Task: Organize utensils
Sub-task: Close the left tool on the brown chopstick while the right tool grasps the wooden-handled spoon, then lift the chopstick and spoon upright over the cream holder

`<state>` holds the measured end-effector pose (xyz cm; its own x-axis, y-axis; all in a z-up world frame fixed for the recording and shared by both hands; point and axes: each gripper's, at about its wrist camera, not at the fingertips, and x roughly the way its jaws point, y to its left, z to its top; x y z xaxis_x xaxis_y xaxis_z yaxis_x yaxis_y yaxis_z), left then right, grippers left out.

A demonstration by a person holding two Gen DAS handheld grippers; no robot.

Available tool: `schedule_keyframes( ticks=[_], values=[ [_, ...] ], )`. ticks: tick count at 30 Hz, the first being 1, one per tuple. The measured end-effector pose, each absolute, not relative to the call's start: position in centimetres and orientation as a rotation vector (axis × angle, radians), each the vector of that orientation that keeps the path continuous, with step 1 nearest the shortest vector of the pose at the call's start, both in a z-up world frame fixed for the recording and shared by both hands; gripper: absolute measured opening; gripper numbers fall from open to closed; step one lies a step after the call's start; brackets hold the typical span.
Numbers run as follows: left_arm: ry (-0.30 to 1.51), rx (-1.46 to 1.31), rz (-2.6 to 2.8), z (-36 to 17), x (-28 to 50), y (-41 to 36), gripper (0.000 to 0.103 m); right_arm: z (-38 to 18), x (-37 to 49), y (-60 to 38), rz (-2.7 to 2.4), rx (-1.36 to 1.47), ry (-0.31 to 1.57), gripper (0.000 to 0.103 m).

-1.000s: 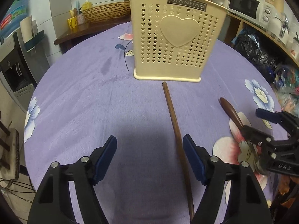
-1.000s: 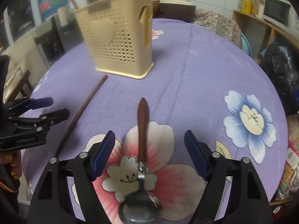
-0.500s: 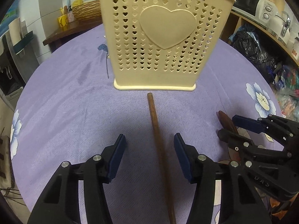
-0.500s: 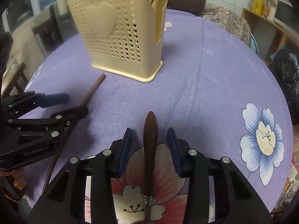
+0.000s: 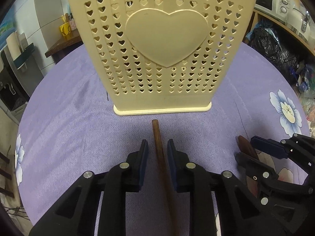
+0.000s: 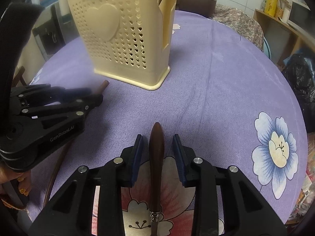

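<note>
Both hand-held grippers (image 5: 157,153) (image 6: 158,147) tilt downward, jaws closing.

brown wooden stick (image 5: 159,149) and wooden-handled spoon (image 6: 156,157) flat on cloth, cream heart-perforated holder (image 5: 161,45) upright

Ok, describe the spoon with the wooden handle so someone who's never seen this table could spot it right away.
Start at the cream utensil holder with the heart on the purple tablecloth. Nearer the camera, over the pink flower print, lies the spoon, between the closing jaws of the right gripper, not yet pinched. Unlike the long thin wooden stick beside it, its handle is short, dark and swollen, with a metal collar.
</note>
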<state>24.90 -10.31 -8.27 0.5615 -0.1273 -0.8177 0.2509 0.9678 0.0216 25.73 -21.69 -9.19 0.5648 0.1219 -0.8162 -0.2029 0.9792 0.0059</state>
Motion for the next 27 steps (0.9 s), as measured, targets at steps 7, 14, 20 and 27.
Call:
schedule_keyframes(
  ticks=[7,14,20,27],
  values=[
    [0.954,0.141,-0.231,-8.2,25.3,-10.3,0.01,-9.1,26.2,-21.4,0.197,-0.096,0.953,0.018],
    [0.95,0.169,-0.241,-8.2,25.4,-10.7,0.009,-9.2,26.2,-21.3,0.198,-0.098,0.952,0.017],
    [0.952,0.152,-0.254,-8.2,25.5,-10.2,0.009,-9.2,26.1,-21.3,0.2,-0.086,0.946,0.017],
    [0.916,0.09,-0.278,-6.7,24.9,-8.8,0.009,-8.4,25.3,-21.7,0.23,-0.044,0.911,0.016]
  ],
)
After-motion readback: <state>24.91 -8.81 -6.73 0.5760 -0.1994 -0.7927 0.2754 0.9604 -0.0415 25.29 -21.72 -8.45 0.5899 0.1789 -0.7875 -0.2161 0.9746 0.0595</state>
